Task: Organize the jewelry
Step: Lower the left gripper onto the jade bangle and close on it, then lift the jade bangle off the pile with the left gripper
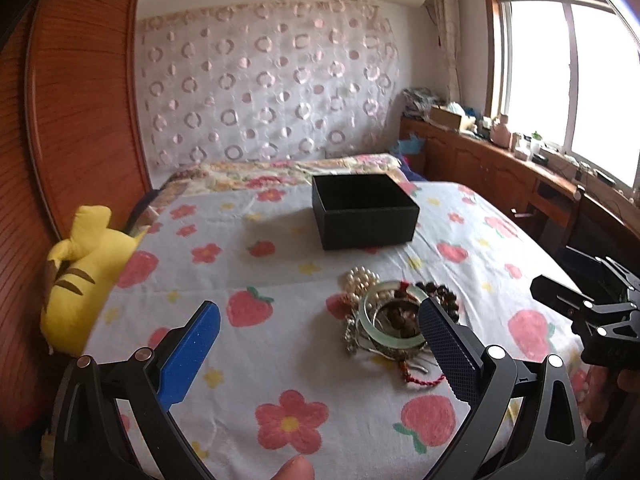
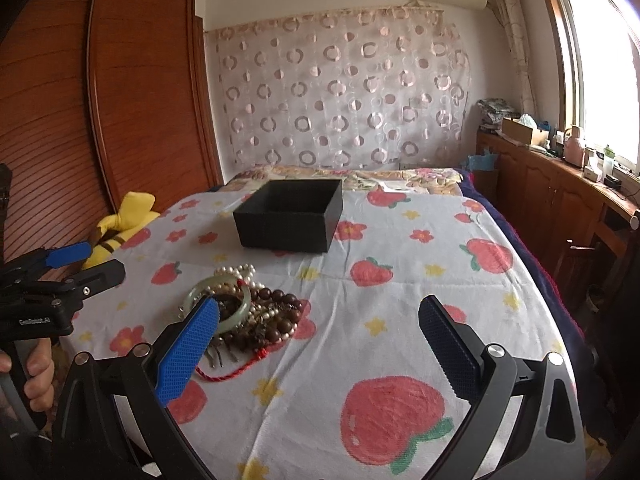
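A pile of jewelry (image 1: 384,320) lies on the strawberry-print bedsheet: a pale green jade bangle (image 1: 366,322), a pearl strand (image 1: 362,278), dark wooden beads (image 1: 440,292), silver chains and a red cord (image 1: 424,380). An open black box (image 1: 364,212) stands behind it, empty as far as I see. My left gripper (image 1: 320,320) is open and empty, hovering just in front of the pile. My right gripper (image 2: 320,316) is open and empty, to the right of the pile (image 2: 248,312). The box (image 2: 288,220) also shows in the right wrist view.
A yellow plush toy (image 1: 84,276) lies at the bed's left edge by the wooden wardrobe (image 1: 80,100). A wooden cabinet (image 2: 560,200) with clutter runs along the right under the window. A patterned pillow (image 1: 288,172) lies behind the box.
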`<state>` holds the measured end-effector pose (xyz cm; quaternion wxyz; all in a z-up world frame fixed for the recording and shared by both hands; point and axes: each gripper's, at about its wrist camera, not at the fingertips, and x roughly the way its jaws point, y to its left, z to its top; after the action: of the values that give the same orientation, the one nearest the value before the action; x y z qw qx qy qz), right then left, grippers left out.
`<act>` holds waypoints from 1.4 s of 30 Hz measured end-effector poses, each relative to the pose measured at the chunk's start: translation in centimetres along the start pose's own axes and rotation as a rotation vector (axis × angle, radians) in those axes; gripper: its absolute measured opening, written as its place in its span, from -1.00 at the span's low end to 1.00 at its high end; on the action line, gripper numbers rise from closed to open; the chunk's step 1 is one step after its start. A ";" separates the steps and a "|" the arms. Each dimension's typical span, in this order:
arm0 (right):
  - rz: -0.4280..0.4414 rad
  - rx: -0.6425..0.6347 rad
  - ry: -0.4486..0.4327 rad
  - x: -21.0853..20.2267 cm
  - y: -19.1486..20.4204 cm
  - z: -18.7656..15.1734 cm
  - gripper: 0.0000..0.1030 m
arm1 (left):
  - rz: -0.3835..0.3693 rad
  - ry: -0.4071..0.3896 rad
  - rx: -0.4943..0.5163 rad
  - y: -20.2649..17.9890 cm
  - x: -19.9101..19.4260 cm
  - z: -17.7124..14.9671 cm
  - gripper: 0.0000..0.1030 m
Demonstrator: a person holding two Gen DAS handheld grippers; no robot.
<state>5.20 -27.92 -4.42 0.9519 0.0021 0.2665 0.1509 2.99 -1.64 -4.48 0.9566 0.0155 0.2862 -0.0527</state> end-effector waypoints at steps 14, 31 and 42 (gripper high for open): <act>0.025 -0.014 0.077 1.1 -2.1 -2.0 0.62 | -0.170 0.154 0.067 -2.0 6.0 -0.5 0.86; 0.025 0.007 0.096 1.3 -3.4 -2.9 0.62 | -0.218 0.269 0.157 -4.4 11.5 -0.1 0.53; 0.085 -0.085 0.120 3.3 -0.8 -2.4 0.62 | -0.250 0.197 0.077 -1.7 9.3 0.4 0.33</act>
<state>6.90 -27.90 -8.18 0.9263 -0.0360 0.3161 0.2020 10.81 -4.18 -9.24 0.9086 0.0213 0.3760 -0.1804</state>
